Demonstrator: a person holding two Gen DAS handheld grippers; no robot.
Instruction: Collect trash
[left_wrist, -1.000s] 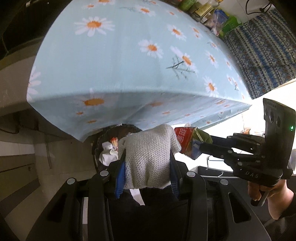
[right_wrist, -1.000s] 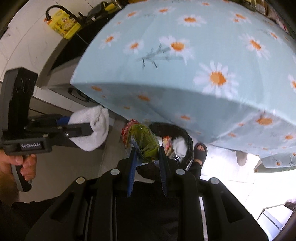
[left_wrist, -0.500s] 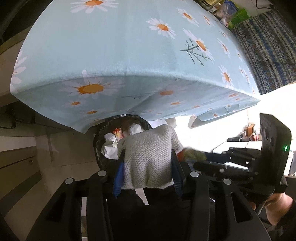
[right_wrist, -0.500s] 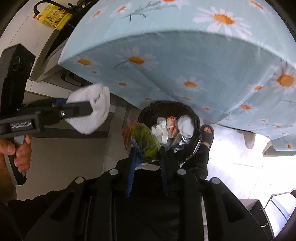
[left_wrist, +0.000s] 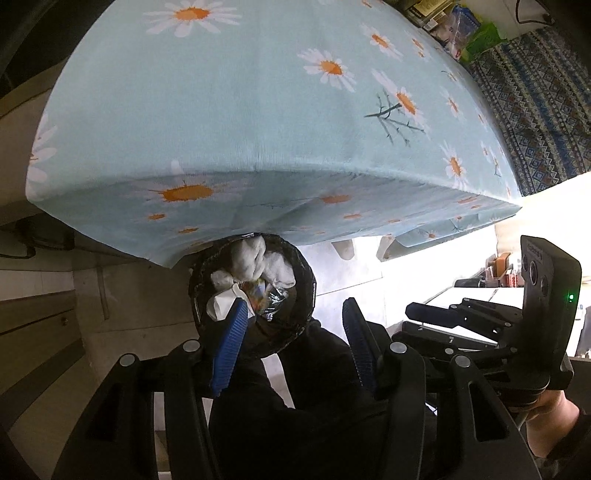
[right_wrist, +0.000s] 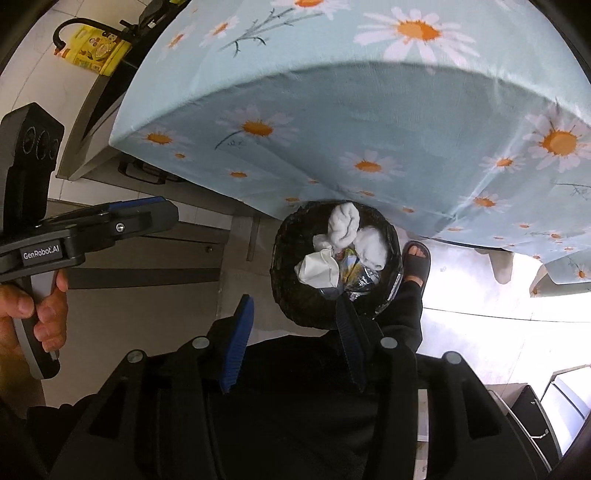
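A round black trash bin (left_wrist: 306, 295) (right_wrist: 280, 280) stands on the floor at the table's edge. It holds white crumpled cloth (left_wrist: 251, 258) (right_wrist: 343, 221), tissues (right_wrist: 317, 267) and shiny wrappers (right_wrist: 364, 278). My left gripper (left_wrist: 293, 314) is open and empty just above the bin. My right gripper (right_wrist: 295, 306) is open and empty above the bin's near rim. The right gripper also shows in the left wrist view (left_wrist: 436, 314), and the left gripper in the right wrist view (right_wrist: 162, 212).
A table with a light blue daisy cloth (left_wrist: 258, 110) (right_wrist: 369, 110) overhangs the bin. A sandalled foot (right_wrist: 415, 258) is beside the bin. A yellow jug (right_wrist: 96, 48) stands far left. A patterned blue fabric (left_wrist: 535, 92) lies behind the table.
Both grippers opened. The white cloth left the left gripper and the red-green wrapper left the right one; the cloth now lies in the bin. Both grippers came lower over the bin.
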